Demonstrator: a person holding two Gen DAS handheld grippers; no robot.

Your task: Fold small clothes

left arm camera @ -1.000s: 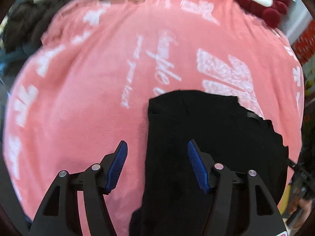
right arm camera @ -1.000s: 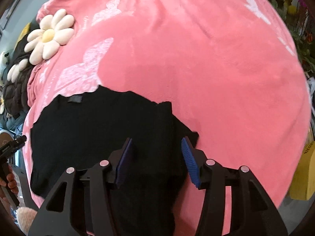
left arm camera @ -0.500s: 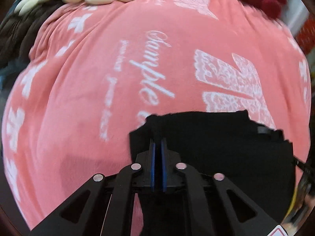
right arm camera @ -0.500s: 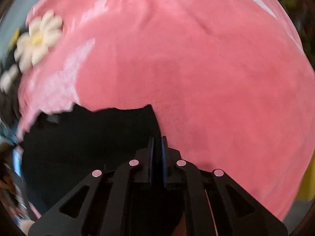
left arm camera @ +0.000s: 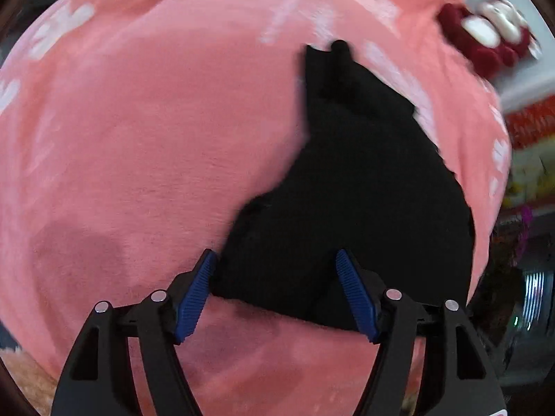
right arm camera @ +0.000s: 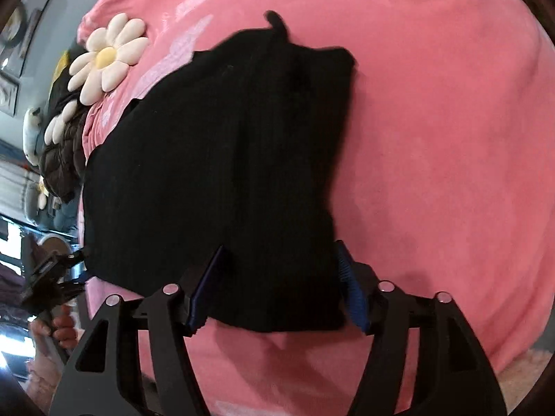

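Observation:
A small black knit garment (left arm camera: 357, 187) lies folded over on a pink blanket (left arm camera: 138, 138). My left gripper (left arm camera: 275, 293) is open, its blue-padded fingers apart on either side of the garment's near corner. In the right wrist view the same garment (right arm camera: 222, 159) lies in a thicker folded layer. My right gripper (right arm camera: 277, 287) is open, with the garment's near edge between its fingers. Neither gripper pinches the cloth.
A white daisy-shaped cushion (right arm camera: 107, 55) and a dark quilted item (right arm camera: 62, 152) lie at the blanket's left edge. A red and white plush toy (left arm camera: 489, 38) sits at the far right. The other hand-held gripper and a hand (right arm camera: 52, 298) show at lower left.
Both grippers were open, then shut on the garment's edges half a second ago. They have since carried the cloth over into a fold and opened again, letting it go.

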